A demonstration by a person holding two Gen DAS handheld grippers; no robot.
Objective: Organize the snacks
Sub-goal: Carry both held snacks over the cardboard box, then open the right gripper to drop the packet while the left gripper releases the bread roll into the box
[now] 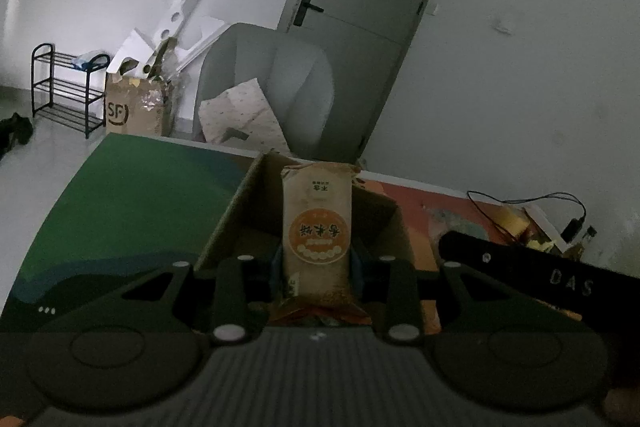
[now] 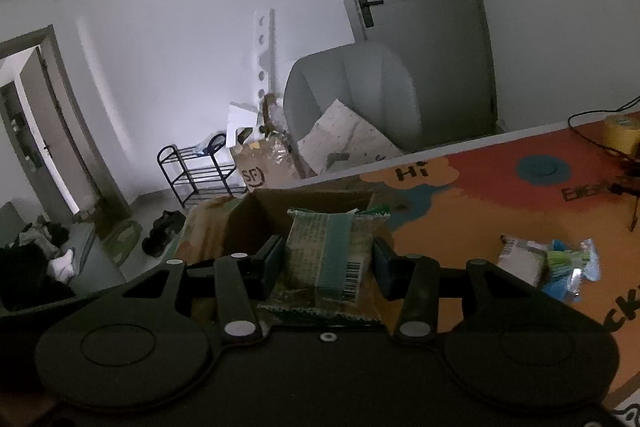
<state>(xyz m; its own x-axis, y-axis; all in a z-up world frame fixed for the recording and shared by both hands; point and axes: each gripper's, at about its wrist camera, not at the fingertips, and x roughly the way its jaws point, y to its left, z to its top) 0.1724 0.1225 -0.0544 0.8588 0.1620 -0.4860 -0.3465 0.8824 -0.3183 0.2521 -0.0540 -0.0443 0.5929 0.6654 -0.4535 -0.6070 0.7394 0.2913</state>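
Note:
My left gripper point(image 1: 317, 263) is shut on a tall beige snack packet with an orange round label point(image 1: 317, 227), held upright over an open cardboard box point(image 1: 228, 227) on the table. My right gripper point(image 2: 325, 259) is shut on a green-and-tan snack packet with a barcode point(image 2: 326, 259), just in front of the same cardboard box point(image 2: 256, 215). More snack packets point(image 2: 548, 261) lie on the orange mat to the right. The other gripper's black body point(image 1: 540, 279) shows at the right of the left wrist view.
The table mat is green on the left point(image 1: 132, 203) and orange on the right point(image 2: 500, 203). A roll of tape point(image 2: 622, 131) and black cables point(image 1: 520, 203) sit near the far right edge. Behind the table stand a grey armchair point(image 2: 360, 95), an SF carton point(image 1: 134, 111) and a black rack point(image 1: 66, 87).

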